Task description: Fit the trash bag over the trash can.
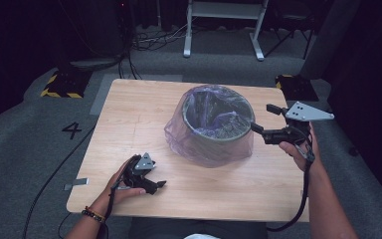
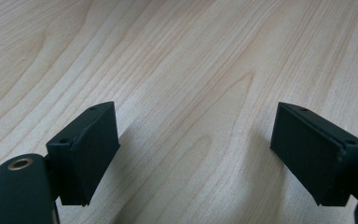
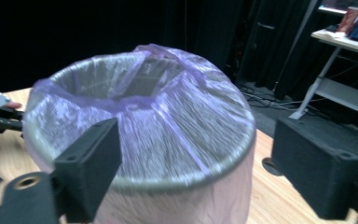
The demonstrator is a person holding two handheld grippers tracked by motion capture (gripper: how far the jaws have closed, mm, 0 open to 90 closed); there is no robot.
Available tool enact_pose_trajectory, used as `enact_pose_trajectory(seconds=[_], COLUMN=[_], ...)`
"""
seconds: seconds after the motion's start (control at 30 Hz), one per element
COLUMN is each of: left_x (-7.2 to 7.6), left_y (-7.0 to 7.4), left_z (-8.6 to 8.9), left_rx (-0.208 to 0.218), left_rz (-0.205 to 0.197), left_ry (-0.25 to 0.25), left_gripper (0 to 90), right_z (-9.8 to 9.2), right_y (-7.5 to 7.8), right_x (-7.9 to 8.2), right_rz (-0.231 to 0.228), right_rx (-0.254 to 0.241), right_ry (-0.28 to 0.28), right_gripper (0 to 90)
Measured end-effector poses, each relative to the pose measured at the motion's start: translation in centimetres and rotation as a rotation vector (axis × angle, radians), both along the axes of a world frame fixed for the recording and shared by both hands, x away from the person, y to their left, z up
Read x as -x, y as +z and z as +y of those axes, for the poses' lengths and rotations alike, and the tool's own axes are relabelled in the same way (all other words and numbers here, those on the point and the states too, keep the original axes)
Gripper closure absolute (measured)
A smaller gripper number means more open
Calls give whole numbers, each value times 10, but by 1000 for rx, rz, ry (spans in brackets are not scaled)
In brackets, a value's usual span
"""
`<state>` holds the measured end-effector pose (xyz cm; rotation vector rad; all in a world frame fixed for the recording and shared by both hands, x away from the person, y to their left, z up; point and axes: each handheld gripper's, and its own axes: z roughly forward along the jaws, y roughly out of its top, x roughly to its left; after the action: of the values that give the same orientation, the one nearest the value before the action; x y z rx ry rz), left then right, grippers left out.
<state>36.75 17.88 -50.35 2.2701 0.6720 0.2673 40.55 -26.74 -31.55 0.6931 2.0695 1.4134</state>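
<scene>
The right gripper hangs released just beside the bin (lined with a purple bag), and the left gripper rests released on the table.

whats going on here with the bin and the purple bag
A person is lining a round bin on a wooden table with a purple plastic bag, now draped over its rim and down the sides. The right gripper is open beside the rim, holding nothing. The left gripper rests open near the table's front edge.
</scene>
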Motion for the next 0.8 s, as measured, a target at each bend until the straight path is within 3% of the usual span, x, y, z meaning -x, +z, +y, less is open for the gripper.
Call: enact_pose_trajectory(seconds=[0.17, 0.5, 0.8], left_x=[-1, -1, -2], left_y=[0, 0, 0], left_z=[0, 0, 0], left_rx=[0, 0, 2], left_rz=[2, 2, 2], left_ry=[-3, -4, -9], left_gripper=[136, 135, 133], right_z=[8, 37, 52], right_y=[7, 13, 10], right_x=[-3, -26, -43], right_rz=[5, 49, 87], right_rx=[13, 104, 103], right_ry=[28, 6, 7], right_gripper=[151, 153, 154])
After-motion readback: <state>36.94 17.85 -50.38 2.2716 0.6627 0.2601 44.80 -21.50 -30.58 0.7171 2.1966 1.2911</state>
